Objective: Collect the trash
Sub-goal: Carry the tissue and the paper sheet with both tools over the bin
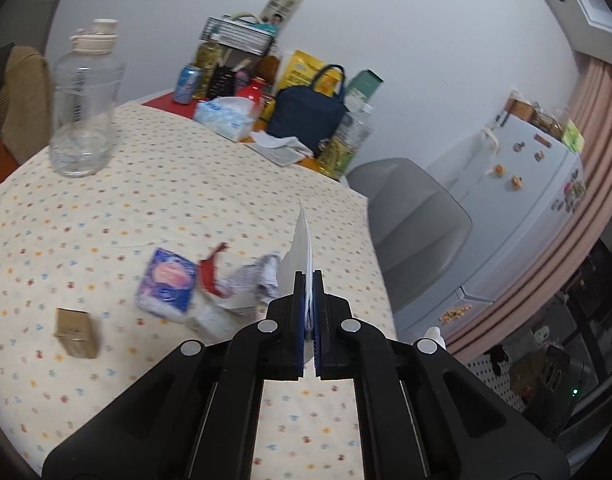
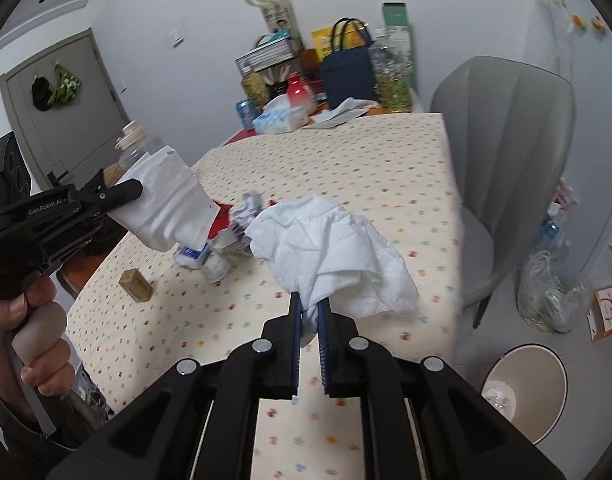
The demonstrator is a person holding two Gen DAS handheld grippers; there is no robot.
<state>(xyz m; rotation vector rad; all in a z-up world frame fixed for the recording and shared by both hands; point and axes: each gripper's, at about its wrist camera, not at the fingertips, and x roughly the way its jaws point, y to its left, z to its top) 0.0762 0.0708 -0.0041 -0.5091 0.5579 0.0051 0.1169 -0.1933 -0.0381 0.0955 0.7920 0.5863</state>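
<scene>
My left gripper (image 1: 309, 276) is shut on a flat white paper wrapper (image 1: 306, 240), seen edge-on in the left wrist view. The right wrist view shows that gripper (image 2: 135, 188) at the left, held by a hand (image 2: 37, 328), with the wrapper (image 2: 169, 200) hanging broadside. My right gripper (image 2: 309, 300) has its jaws closing on a crumpled white tissue (image 2: 334, 248), which the pads pinch above the table (image 2: 386, 168). A purple packet (image 1: 167, 280), crumpled red and white wrappers (image 1: 241, 280) and a small brown box (image 1: 75, 332) lie on the dotted cloth.
A beige waste bin (image 2: 526, 392) stands on the floor at lower right. A grey chair (image 2: 506, 160) sits at the table's right side, with a clear plastic bag (image 2: 550, 296) beyond it. A clear bottle (image 1: 83, 108), a tissue box (image 1: 225, 118) and a navy bag (image 1: 310, 120) crowd the far end.
</scene>
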